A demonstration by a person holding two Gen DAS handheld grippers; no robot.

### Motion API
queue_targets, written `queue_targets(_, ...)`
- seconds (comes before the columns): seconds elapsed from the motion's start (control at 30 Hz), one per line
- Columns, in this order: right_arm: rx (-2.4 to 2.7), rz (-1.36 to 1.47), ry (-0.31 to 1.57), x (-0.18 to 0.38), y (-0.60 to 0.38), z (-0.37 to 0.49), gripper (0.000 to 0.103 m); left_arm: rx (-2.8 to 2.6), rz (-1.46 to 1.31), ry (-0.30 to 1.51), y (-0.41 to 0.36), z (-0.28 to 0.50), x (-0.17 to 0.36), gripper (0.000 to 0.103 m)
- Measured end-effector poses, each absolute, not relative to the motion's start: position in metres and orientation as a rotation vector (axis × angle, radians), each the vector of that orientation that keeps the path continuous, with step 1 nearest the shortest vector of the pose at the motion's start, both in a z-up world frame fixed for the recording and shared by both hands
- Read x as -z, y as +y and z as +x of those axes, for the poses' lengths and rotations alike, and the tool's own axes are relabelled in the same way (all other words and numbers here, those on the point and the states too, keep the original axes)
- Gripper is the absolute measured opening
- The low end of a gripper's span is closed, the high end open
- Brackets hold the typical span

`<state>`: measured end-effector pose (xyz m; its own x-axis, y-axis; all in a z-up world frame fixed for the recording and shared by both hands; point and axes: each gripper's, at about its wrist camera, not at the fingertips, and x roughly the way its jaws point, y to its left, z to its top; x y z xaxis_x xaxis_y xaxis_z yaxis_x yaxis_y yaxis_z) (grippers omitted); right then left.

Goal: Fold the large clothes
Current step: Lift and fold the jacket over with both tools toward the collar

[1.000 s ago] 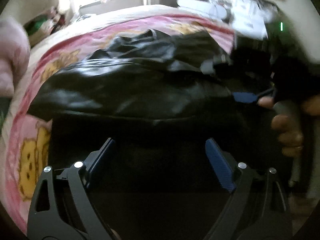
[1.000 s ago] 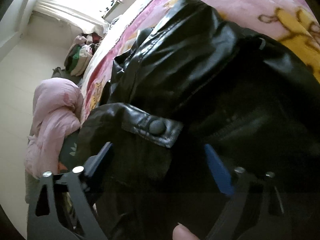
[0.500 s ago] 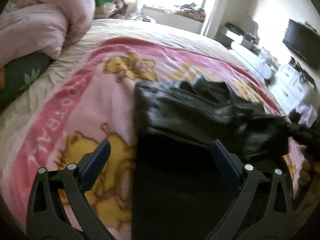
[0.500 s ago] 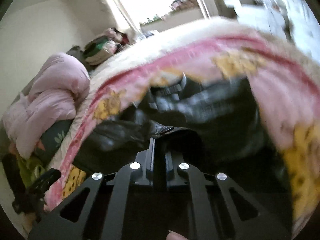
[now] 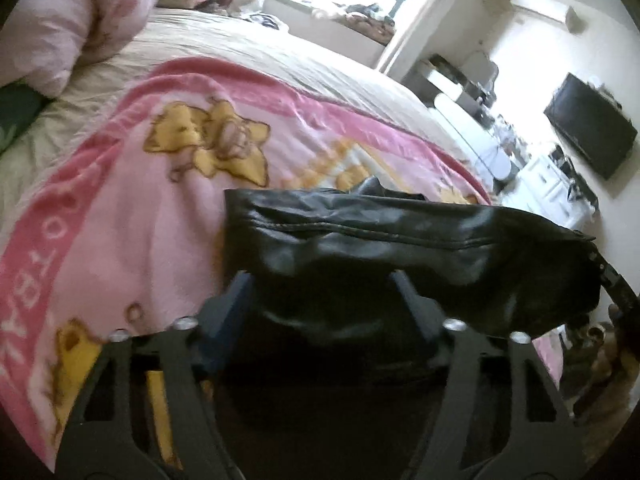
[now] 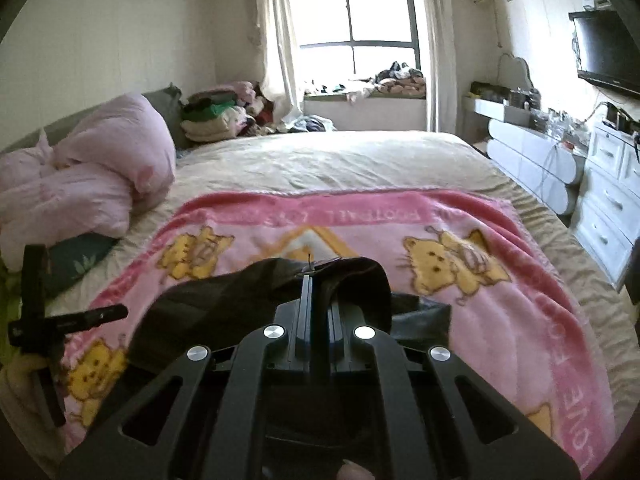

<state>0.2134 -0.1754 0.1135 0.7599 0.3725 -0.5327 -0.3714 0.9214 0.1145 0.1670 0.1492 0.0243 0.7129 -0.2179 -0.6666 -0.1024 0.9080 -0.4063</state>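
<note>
A black leather jacket lies bunched on the pink cartoon blanket. My left gripper is open, its blue-padded fingers straddling the jacket's near edge, not closed on it. My right gripper is shut on a fold of the jacket and holds it lifted above the blanket. The right gripper's arm shows at the right edge of the left wrist view. The left gripper's frame shows at the left of the right wrist view.
A pink duvet and a green pillow lie at the bed's left. Folded clothes are stacked by the window. White drawers and a wall television stand to the right of the bed.
My right gripper closed on the jacket and lifted it, swinging up to face the window. My left gripper drew back, then moved in and narrowed around the jacket's near edge.
</note>
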Motion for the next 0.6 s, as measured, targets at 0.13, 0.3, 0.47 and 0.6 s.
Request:
queue_targets(0.13, -0.358, 0.006, 0.618, -0.099, -0.187, 0.217, 0.004, 0.117, -0.445, 0.808, 0.146, 0.184, -0.007, 0.035)
queue_targets(0.3, -0.316, -0.019, 0.645, -0.086, -0.188, 0.223, 0.004, 0.167, -0.438, 0.916, 0.138, 0.203, 0.030, 0.028)
queue_targets(0.47, -0.257, -0.048, 0.684, -0.071, -0.183, 0.232, 0.004, 0.198, -0.394, 0.975, 0.129, 0.210, 0.055, 0.028)
queue_targets(0.6, -0.203, -0.041, 0.736, -0.061, -0.181, 0.242, 0.004, 0.216, -0.437, 0.980, 0.136, 0.211, 0.059, 0.028)
